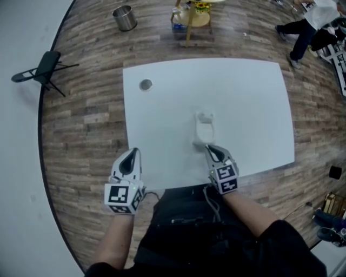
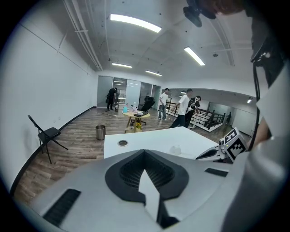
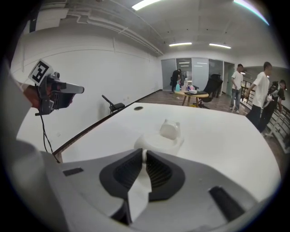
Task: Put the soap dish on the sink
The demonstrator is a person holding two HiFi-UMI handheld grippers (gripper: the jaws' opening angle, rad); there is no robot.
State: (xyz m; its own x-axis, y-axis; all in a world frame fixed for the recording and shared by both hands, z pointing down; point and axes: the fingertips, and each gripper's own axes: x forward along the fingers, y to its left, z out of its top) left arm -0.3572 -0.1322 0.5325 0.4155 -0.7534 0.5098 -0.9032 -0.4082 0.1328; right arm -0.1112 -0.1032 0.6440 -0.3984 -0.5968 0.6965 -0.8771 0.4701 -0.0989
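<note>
The soap dish (image 1: pixel 204 130), white with a raised knob at its far end, lies on the white table (image 1: pixel 254 103) a little right of the middle. My right gripper (image 1: pixel 213 150) reaches it from the near side. In the right gripper view the dish's near rim (image 3: pixel 165 136) sits pinched between the pads of the right gripper (image 3: pixel 144 154). My left gripper (image 1: pixel 130 157) hovers over the table's near left edge with its jaws together and nothing in them; the left gripper (image 2: pixel 145 152) points across the table towards the dish (image 2: pixel 176 149). No sink shows in any view.
A round grommet hole (image 1: pixel 145 84) sits in the table's far left corner. On the wood floor stand a metal bin (image 1: pixel 125 18), a black folding chair (image 1: pixel 43 67) and a small round table (image 1: pixel 192 16). People (image 1: pixel 308 27) stand at the far right.
</note>
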